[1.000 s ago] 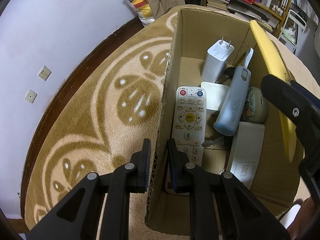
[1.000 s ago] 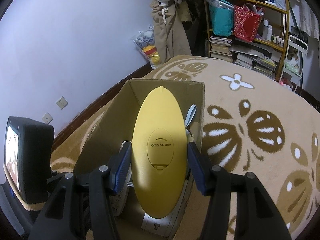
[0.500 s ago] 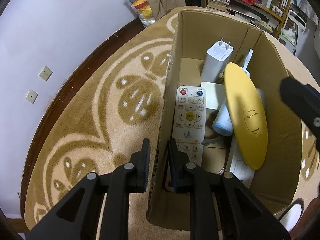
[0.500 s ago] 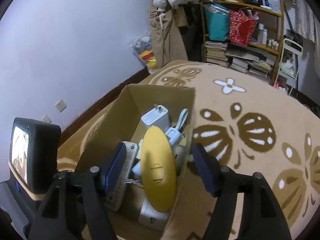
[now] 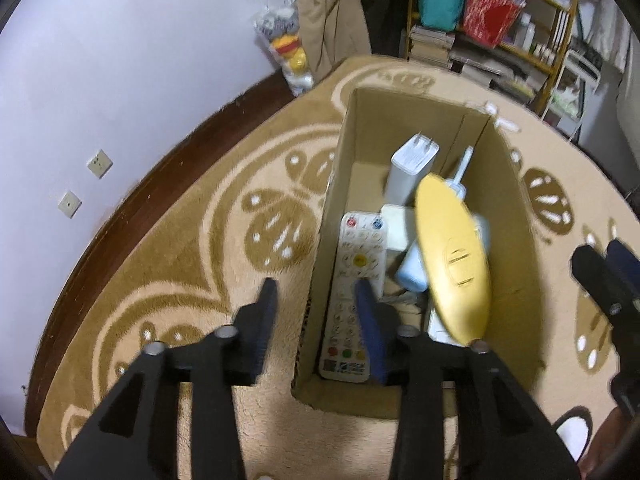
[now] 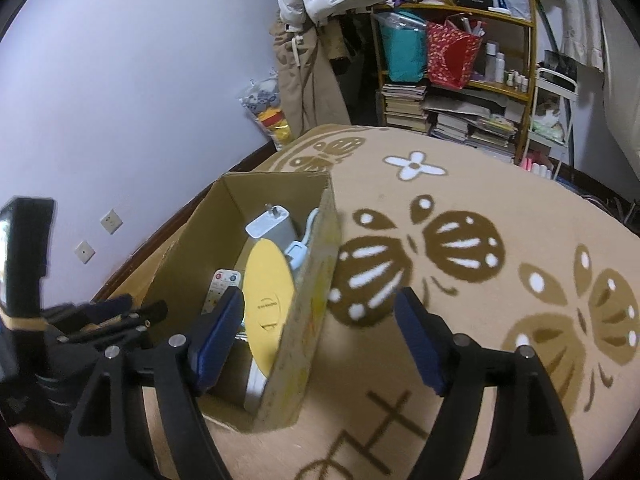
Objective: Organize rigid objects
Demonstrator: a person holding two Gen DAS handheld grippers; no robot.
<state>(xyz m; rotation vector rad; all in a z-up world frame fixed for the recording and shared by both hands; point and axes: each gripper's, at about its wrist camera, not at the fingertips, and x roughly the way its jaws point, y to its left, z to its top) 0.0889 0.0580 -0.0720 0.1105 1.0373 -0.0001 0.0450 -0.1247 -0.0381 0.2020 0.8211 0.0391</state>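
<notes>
A cardboard box (image 5: 516, 216) (image 6: 316, 320) stands on a patterned rug. In it lie a yellow oval case (image 5: 452, 256) (image 6: 268, 300), a white remote (image 5: 354, 292), a white plug adapter (image 5: 410, 168), a light blue case (image 5: 412, 272) and a white flat device. My left gripper (image 5: 316, 312) is open and empty, its fingers straddling the box's left wall without touching it. My right gripper (image 6: 320, 340) is open and empty above the box's right wall; it also shows at the right edge of the left wrist view (image 5: 600, 276).
The beige and brown rug (image 6: 460, 264) spreads around the box. A shelf (image 6: 456, 80) with books and bags stands at the back. A bag of toys (image 5: 286, 52) leans on the lilac wall. Dark wood floor borders the rug at left.
My right gripper let go of the yellow case, which now lies in the box, and pulled back. My left gripper opened off the box's left wall and rose.
</notes>
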